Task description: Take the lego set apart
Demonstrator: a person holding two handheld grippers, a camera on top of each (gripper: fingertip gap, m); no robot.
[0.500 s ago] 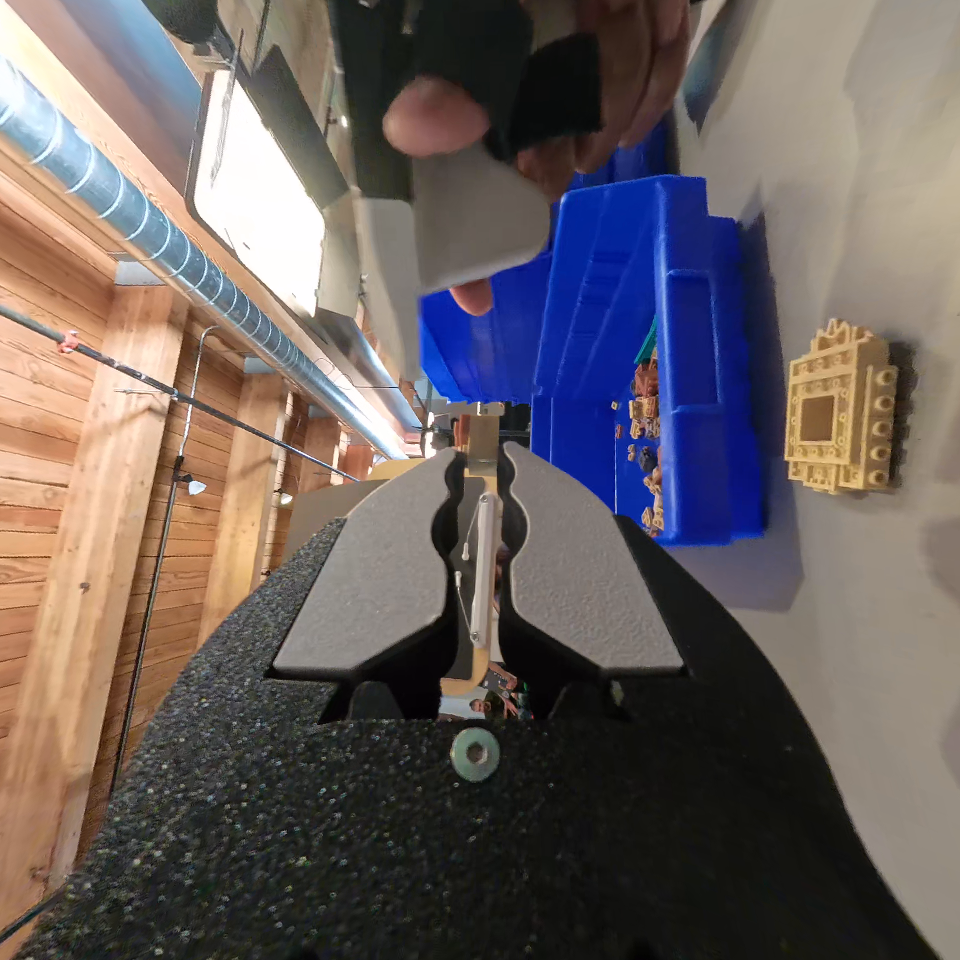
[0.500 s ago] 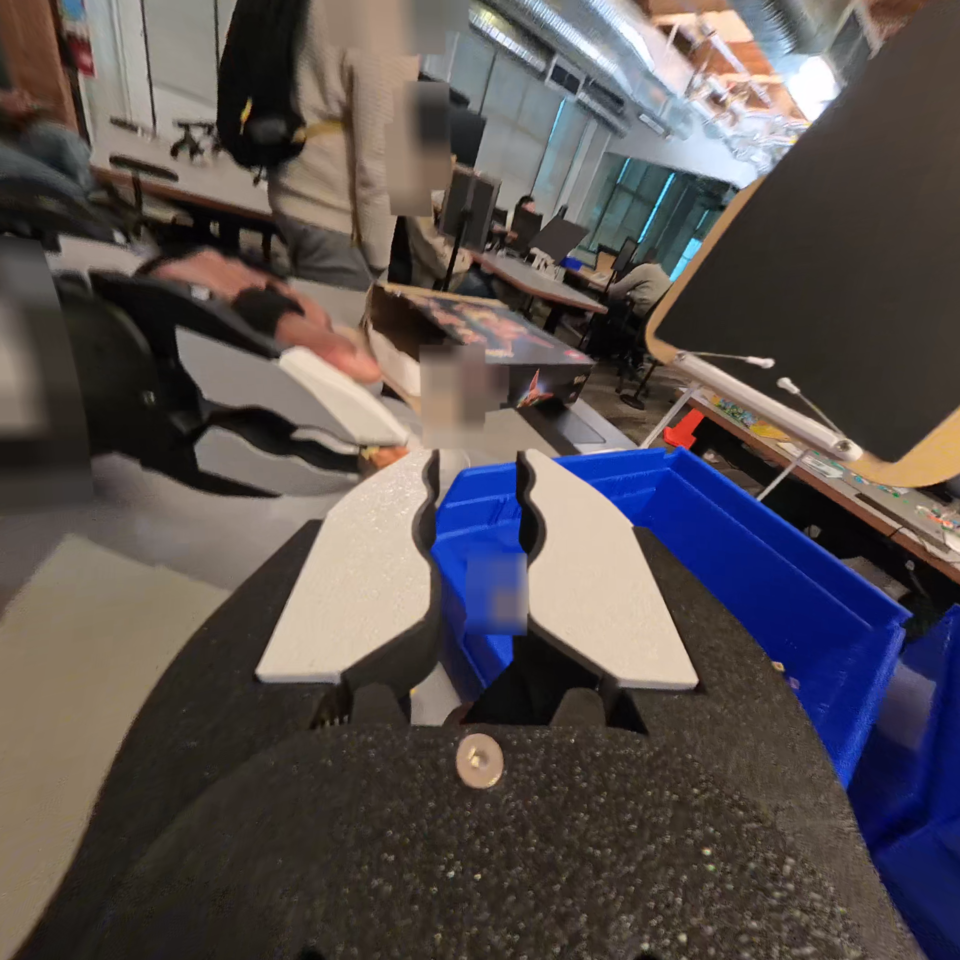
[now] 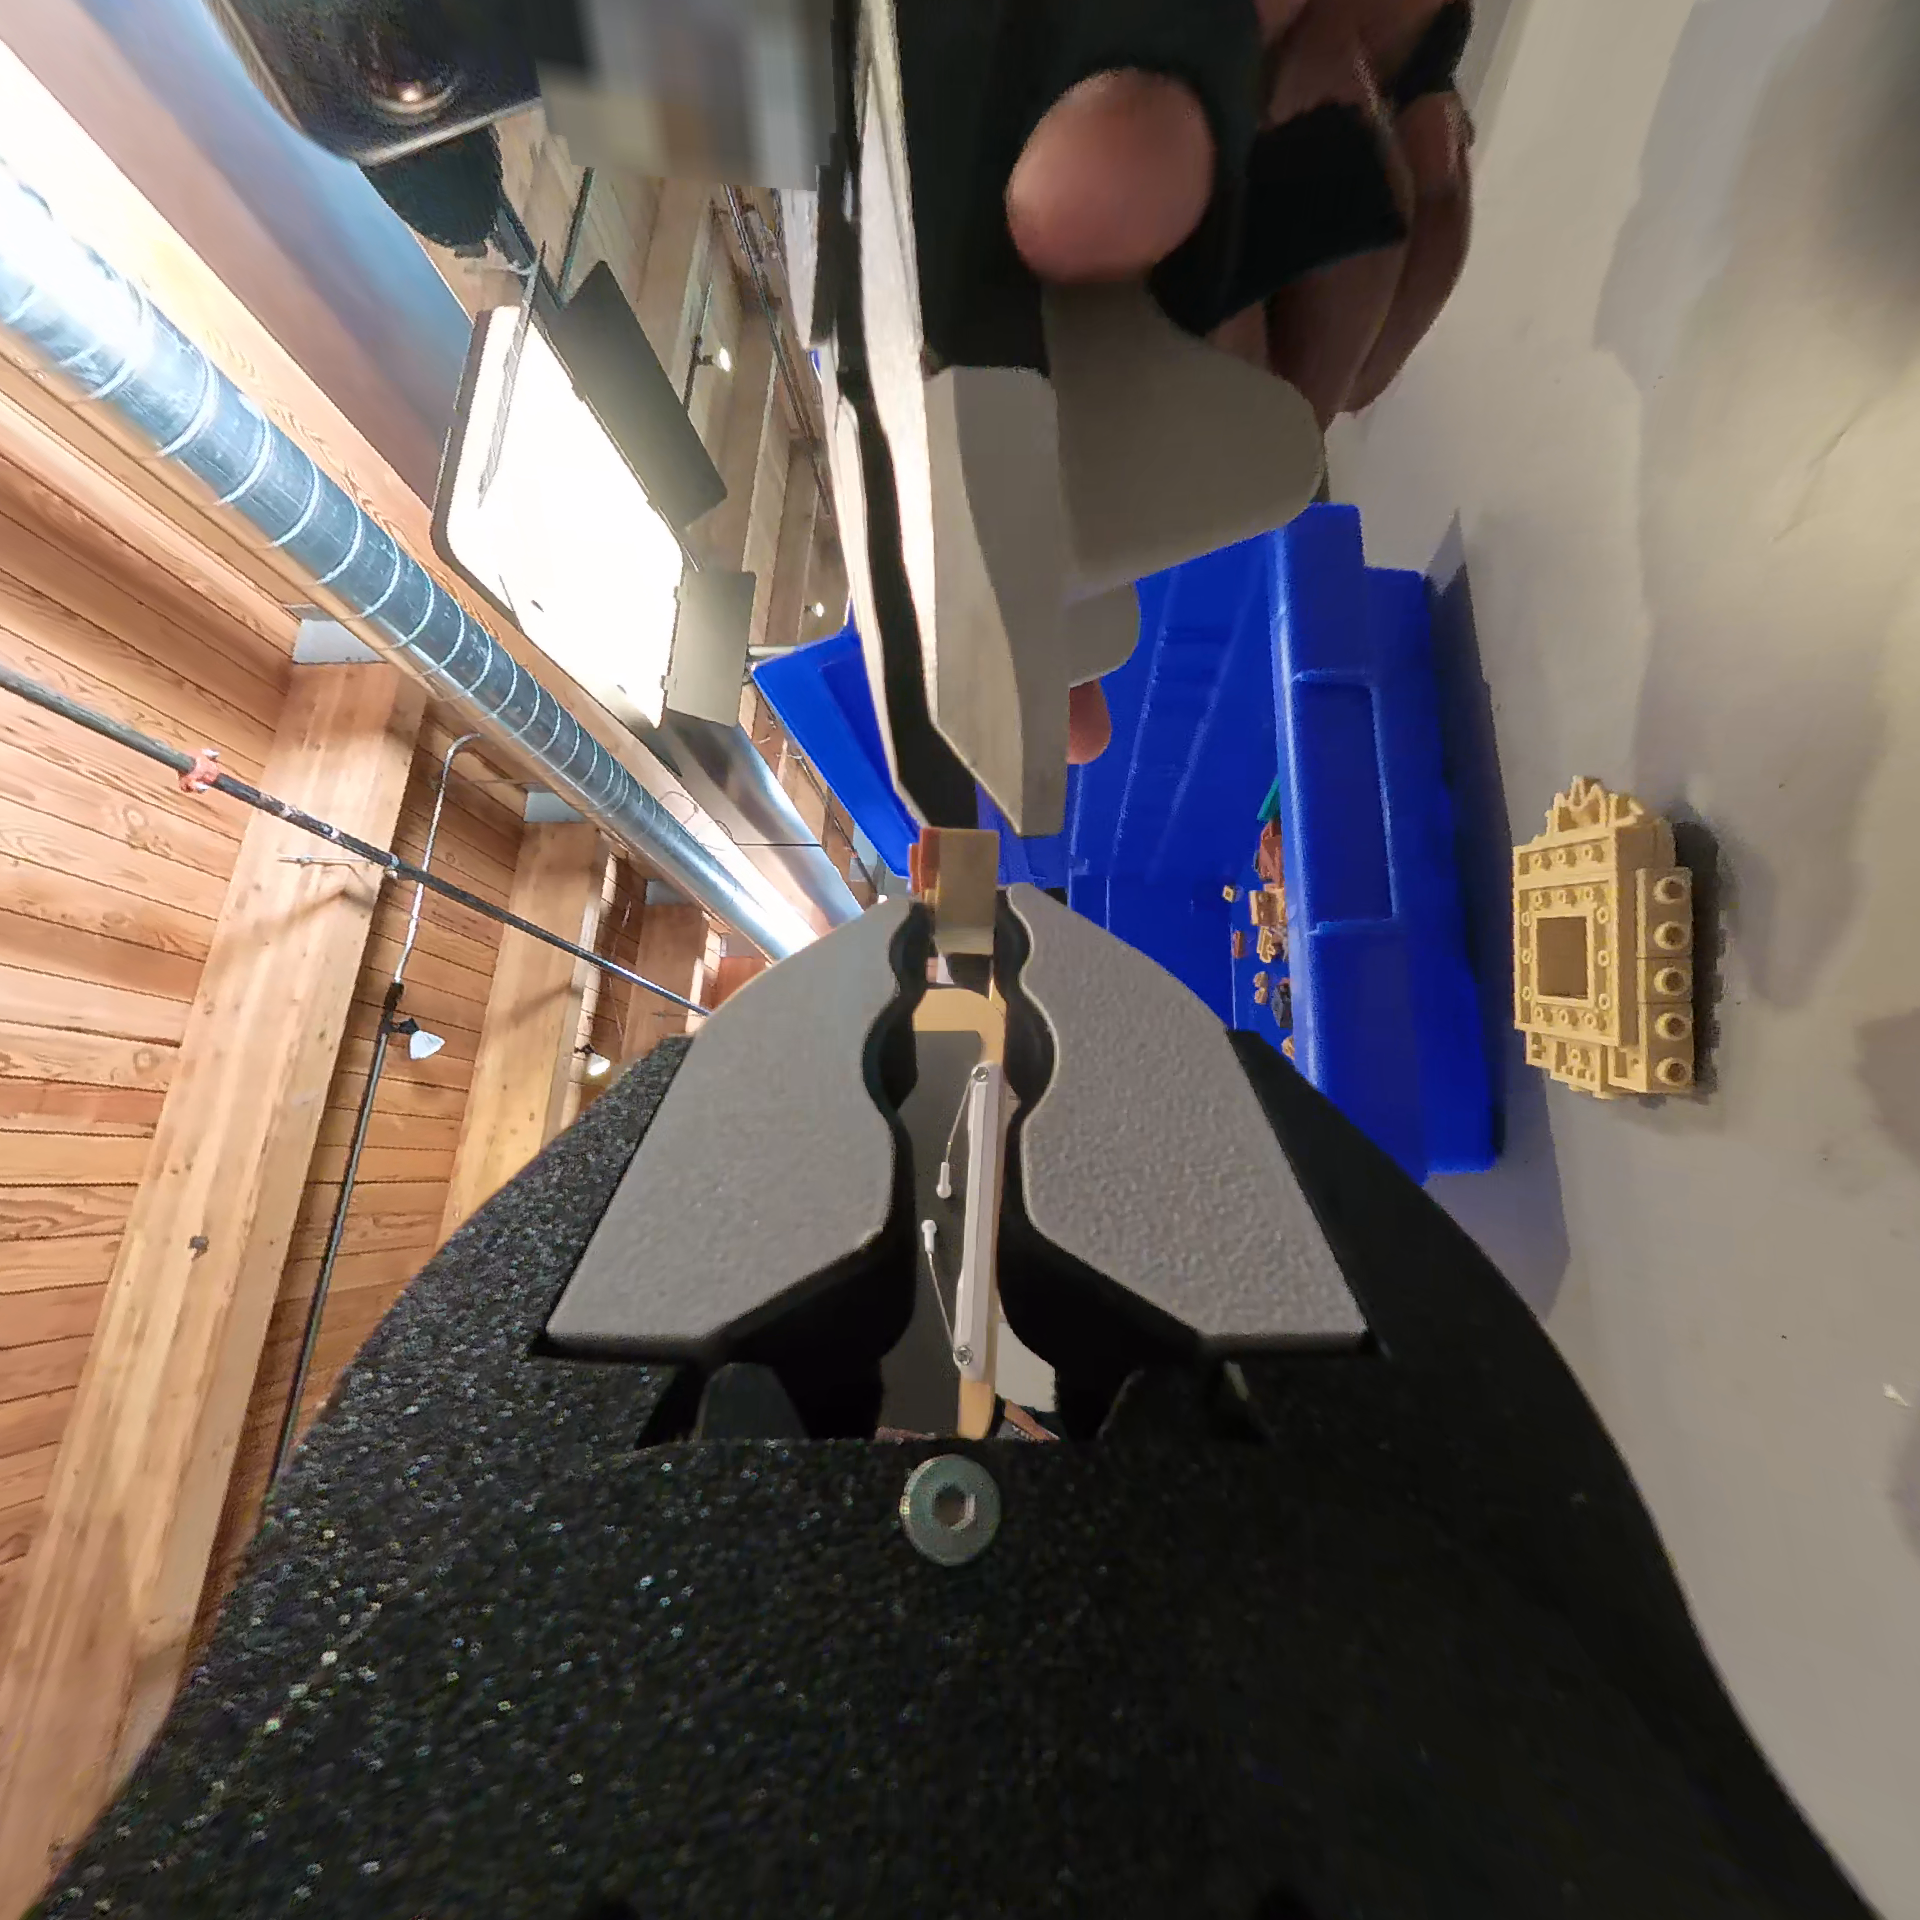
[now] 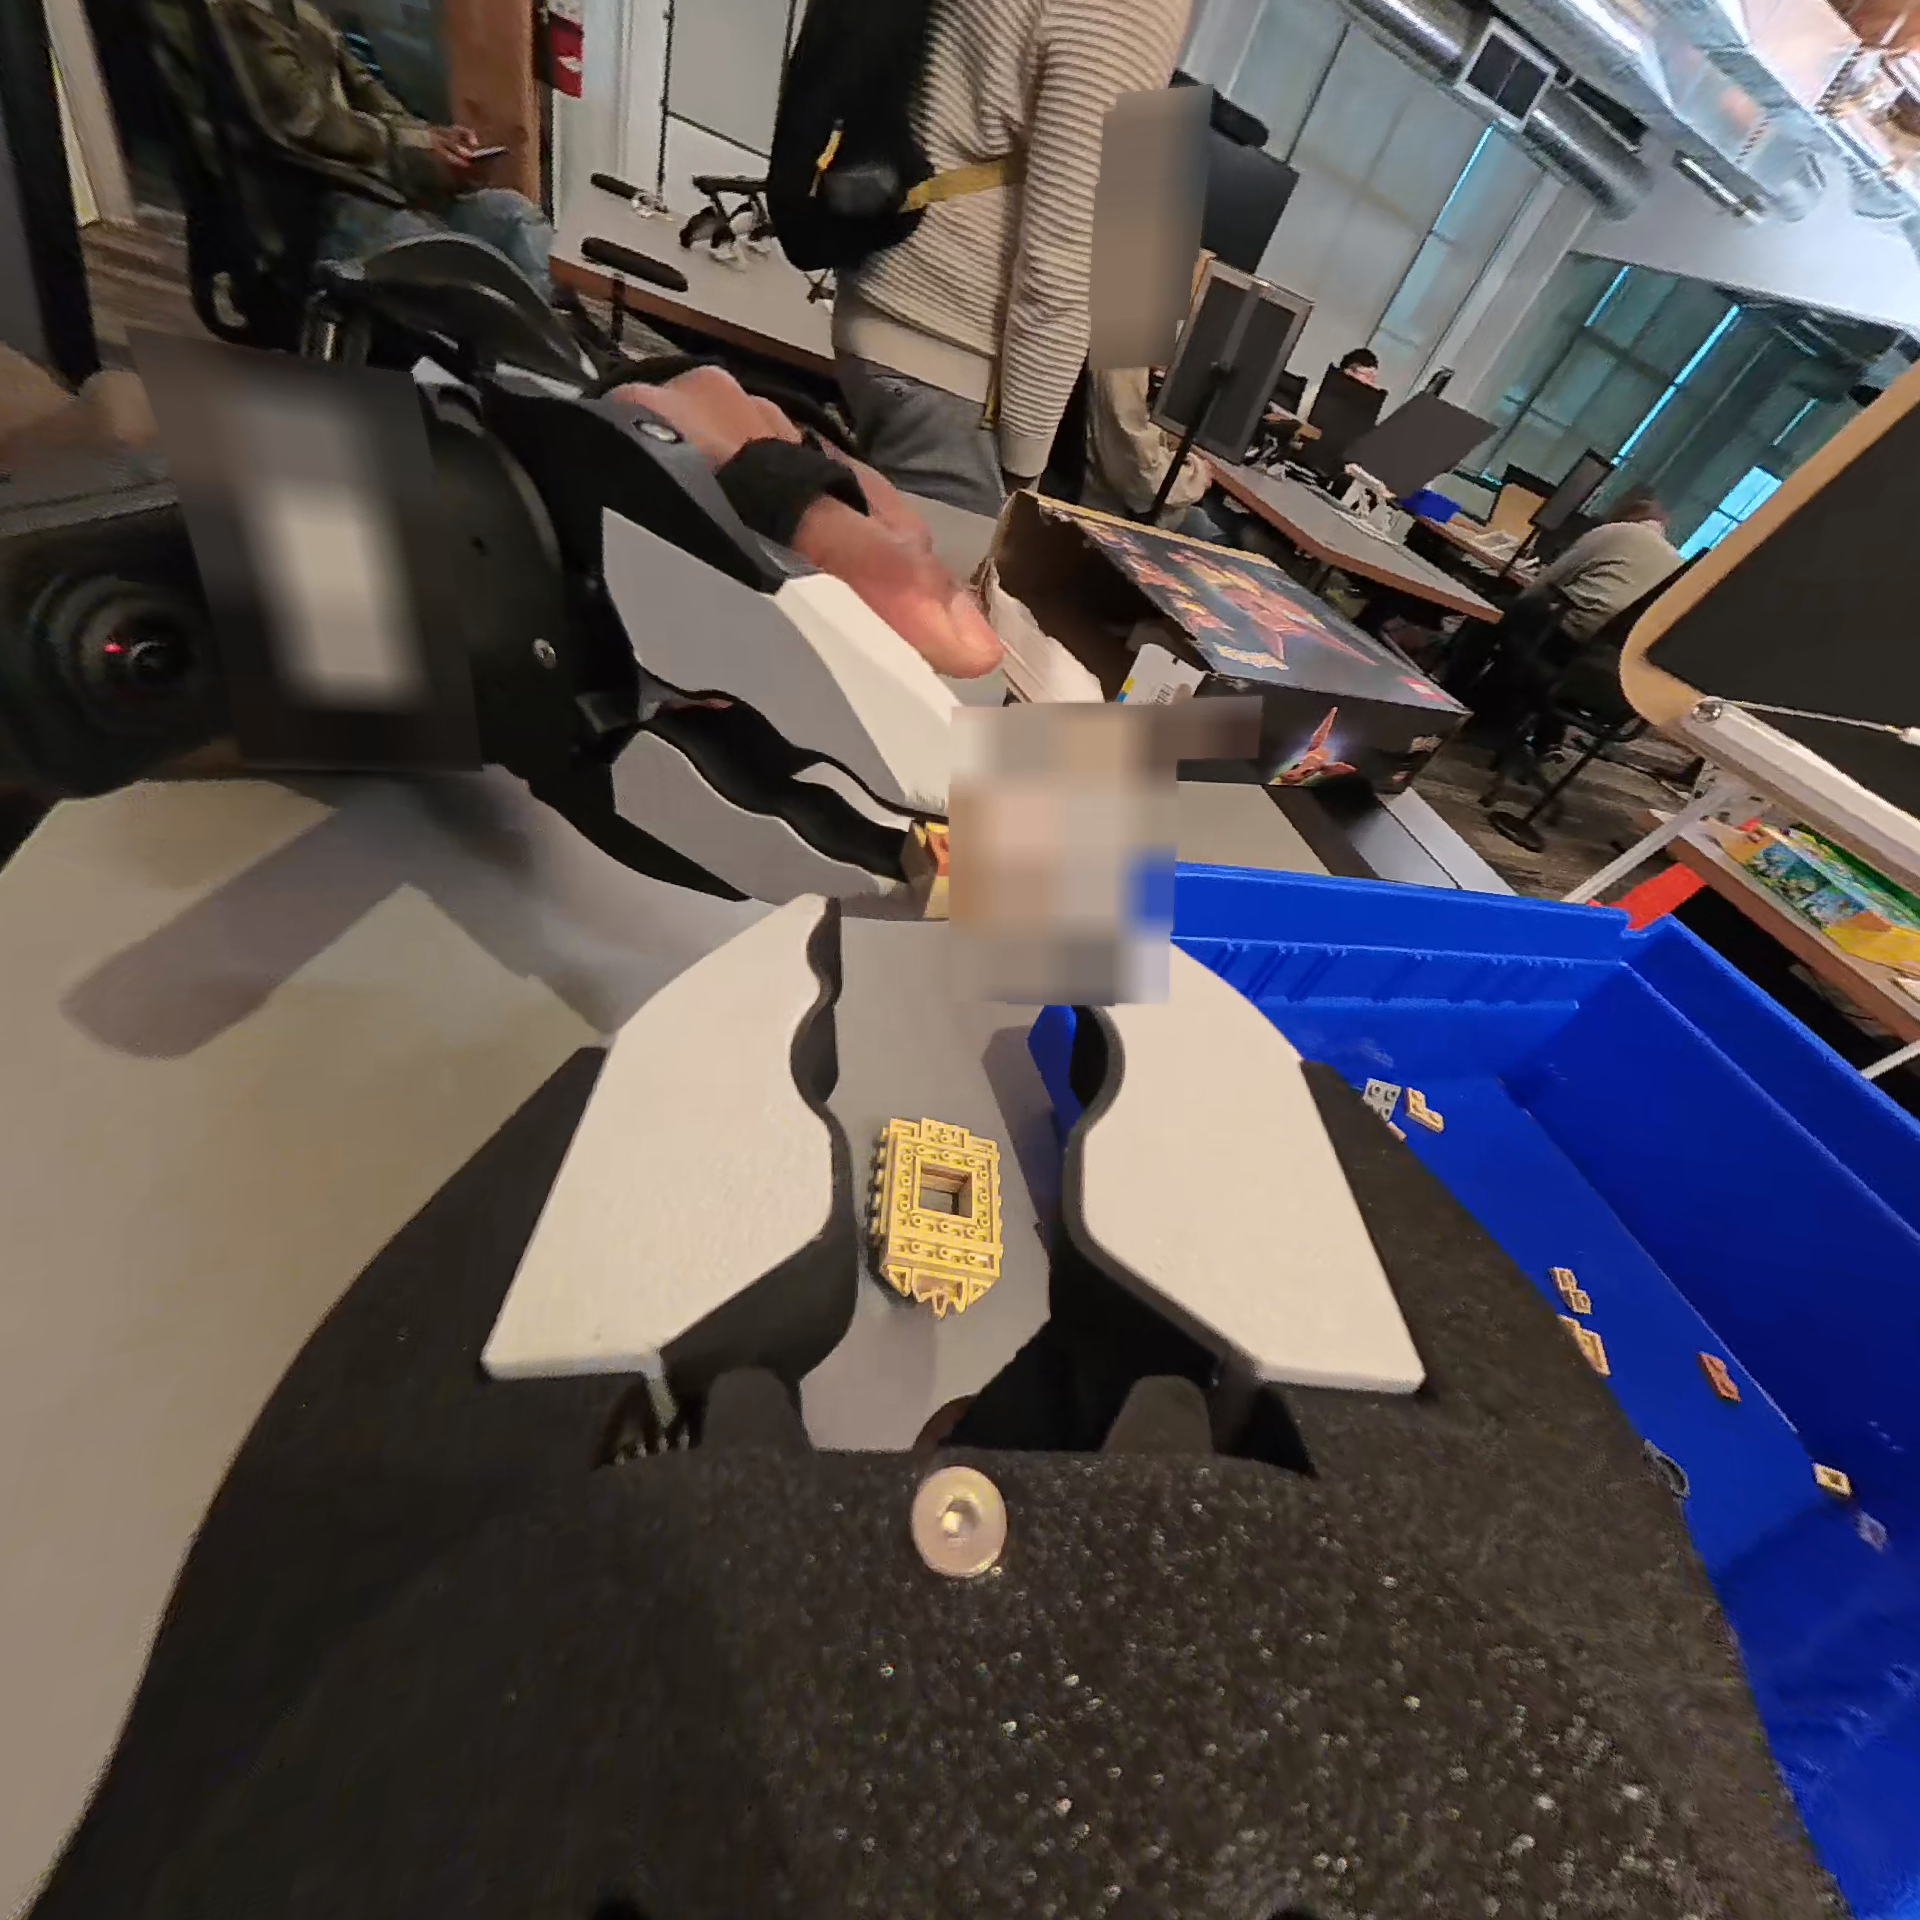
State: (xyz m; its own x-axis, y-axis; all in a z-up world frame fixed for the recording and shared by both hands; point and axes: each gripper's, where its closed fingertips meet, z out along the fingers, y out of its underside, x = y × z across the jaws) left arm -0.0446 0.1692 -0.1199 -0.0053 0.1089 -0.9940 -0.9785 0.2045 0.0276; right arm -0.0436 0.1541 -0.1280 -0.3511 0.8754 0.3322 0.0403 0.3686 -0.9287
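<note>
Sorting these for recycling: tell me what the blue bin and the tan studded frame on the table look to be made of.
Blue bin: likely moulded plastic, judging by its uniform saturated colour, ribbed walls and slight sheen. Tan studded frame: looks like hard plastic building bricks, matte to satin, with rows of round studs and crisp moulded edges around a square opening.

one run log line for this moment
left claw: shut on tan brick piece | right claw: open, above tan brick frame | blue bin beside
</note>
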